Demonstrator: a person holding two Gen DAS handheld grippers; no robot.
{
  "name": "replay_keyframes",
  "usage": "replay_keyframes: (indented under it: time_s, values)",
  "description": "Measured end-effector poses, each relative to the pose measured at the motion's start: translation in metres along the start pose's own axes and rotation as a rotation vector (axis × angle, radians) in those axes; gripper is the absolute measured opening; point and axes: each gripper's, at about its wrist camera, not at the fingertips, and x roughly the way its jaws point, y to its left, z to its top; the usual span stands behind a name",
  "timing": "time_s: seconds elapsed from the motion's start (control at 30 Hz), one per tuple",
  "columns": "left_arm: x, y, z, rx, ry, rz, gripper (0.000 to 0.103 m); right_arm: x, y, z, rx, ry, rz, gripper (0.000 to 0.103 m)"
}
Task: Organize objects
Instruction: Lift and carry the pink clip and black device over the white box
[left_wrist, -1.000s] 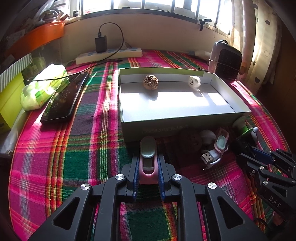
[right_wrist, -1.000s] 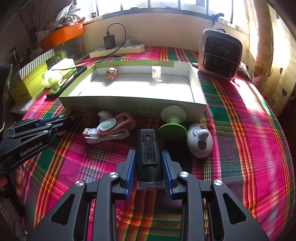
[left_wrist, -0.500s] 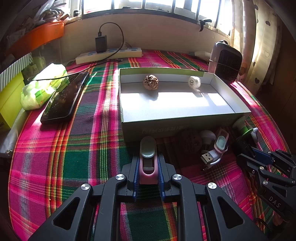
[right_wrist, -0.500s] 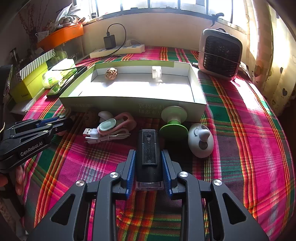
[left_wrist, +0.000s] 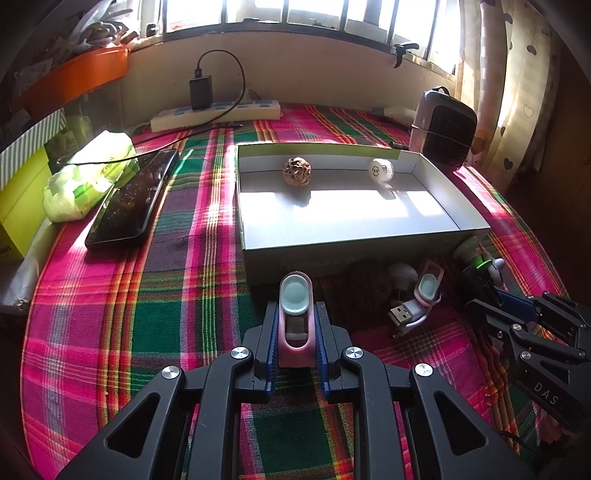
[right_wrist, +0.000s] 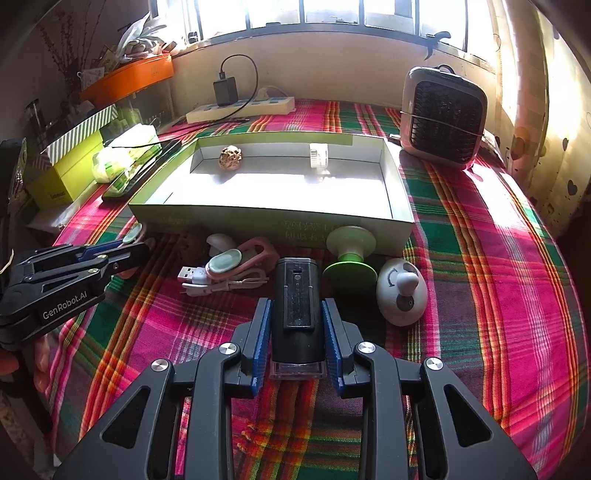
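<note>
My left gripper (left_wrist: 295, 314) is shut on a pink clip with a pale green pad (left_wrist: 295, 306), held just in front of the open grey box (left_wrist: 354, 254). My right gripper (right_wrist: 295, 310) is shut on a black rectangular device (right_wrist: 297, 299) in front of the same box (right_wrist: 273, 221). Inside the box lie a brown walnut (left_wrist: 296, 171) and a small white roll (left_wrist: 380, 170). In front of the box lie a second pink clip (right_wrist: 236, 258), a white USB cable (right_wrist: 221, 282), a green-and-white spool (right_wrist: 351, 254) and a white egg-shaped gadget (right_wrist: 400, 291).
A plaid cloth (left_wrist: 147, 295) covers the table. A phone (left_wrist: 133, 199) and tissue pack (left_wrist: 88, 177) lie left. A power strip with charger (left_wrist: 218, 110) sits at the back. A small fan heater (right_wrist: 443, 114) stands at the back right. Yellow-green boxes (right_wrist: 70, 173) stand far left.
Both grippers have barely moved; each holds its object as before.
</note>
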Motion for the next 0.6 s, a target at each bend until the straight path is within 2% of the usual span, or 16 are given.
replay_keyframes:
  time_s: [0.6]
  values:
    - [-0.007, -0.017, 0.044, 0.028, -0.043, -0.069, 0.016, -0.008, -0.013, 0.034, 0.022, -0.034, 0.039, 0.029]
